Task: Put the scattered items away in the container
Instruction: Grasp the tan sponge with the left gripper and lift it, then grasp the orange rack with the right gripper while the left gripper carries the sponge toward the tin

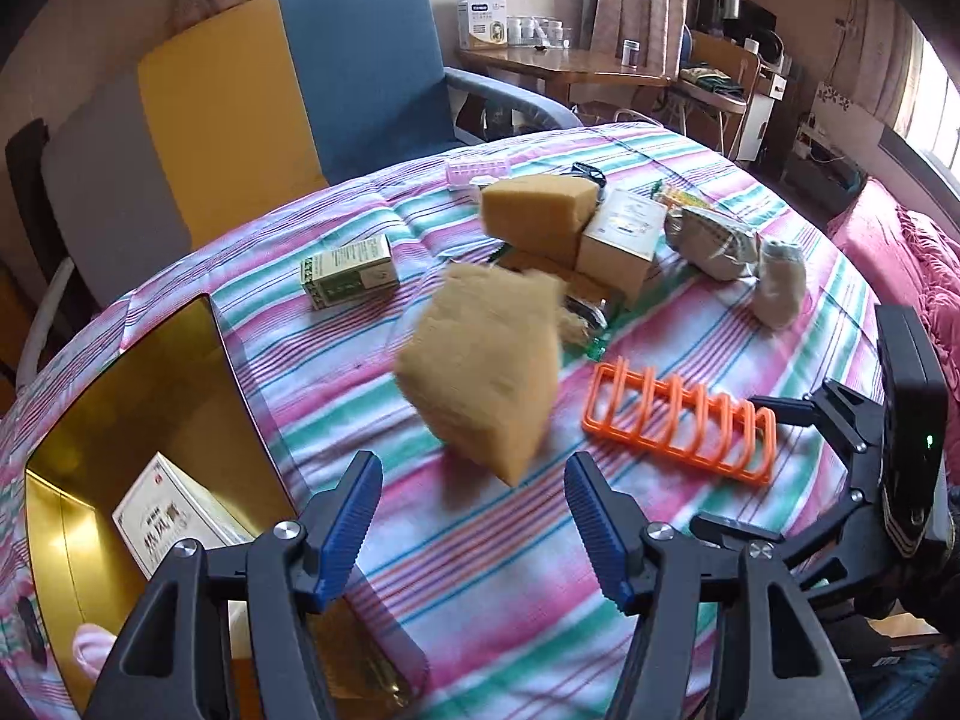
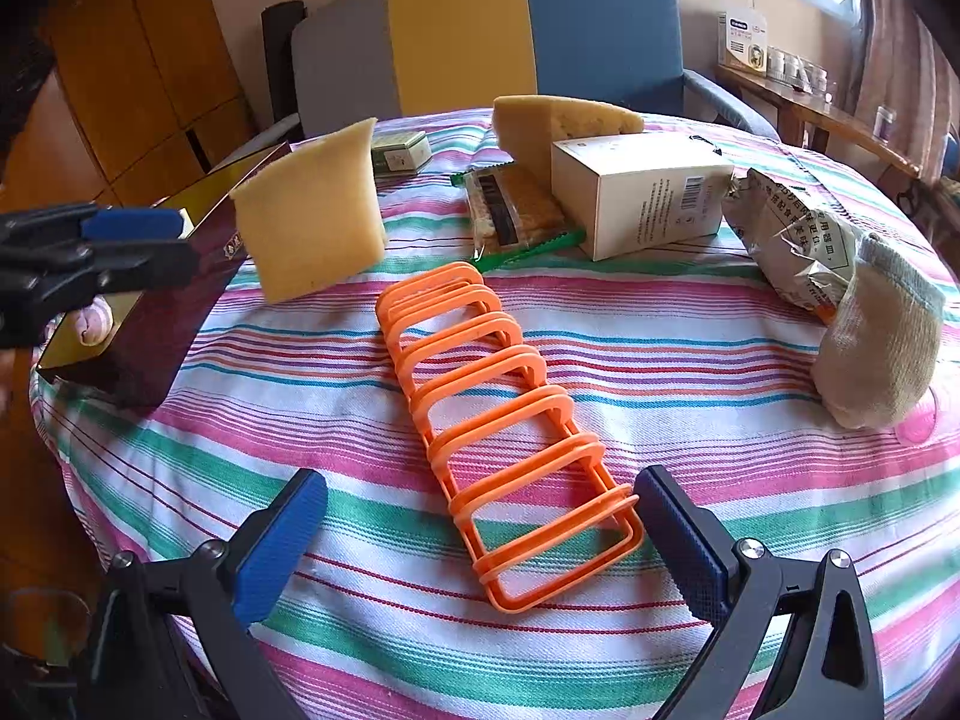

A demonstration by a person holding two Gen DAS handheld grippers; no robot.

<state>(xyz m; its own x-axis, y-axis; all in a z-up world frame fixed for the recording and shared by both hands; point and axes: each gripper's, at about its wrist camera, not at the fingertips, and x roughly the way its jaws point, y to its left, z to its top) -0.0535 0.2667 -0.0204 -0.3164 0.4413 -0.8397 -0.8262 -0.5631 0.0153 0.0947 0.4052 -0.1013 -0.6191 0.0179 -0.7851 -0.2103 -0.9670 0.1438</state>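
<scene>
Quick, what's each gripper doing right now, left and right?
Left gripper: open, holding nothing; blurred sponge just ahead.
Right gripper: open, straddling the orange rack, not gripping.

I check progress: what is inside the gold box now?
Inside the gold box lie a white carton and something pink. The left gripper covers the near corner.

The sponge (image 1: 480, 360) ahead of my left fingers is smearing into a blur, so I am not making out whether it is touching the striped cloth (image 1: 510, 570). The gold box (image 1: 156, 420) is running off the frame's edge, my fingers covering its near corner. The print on the white carton (image 1: 174, 528) inside is only partly showing.
</scene>
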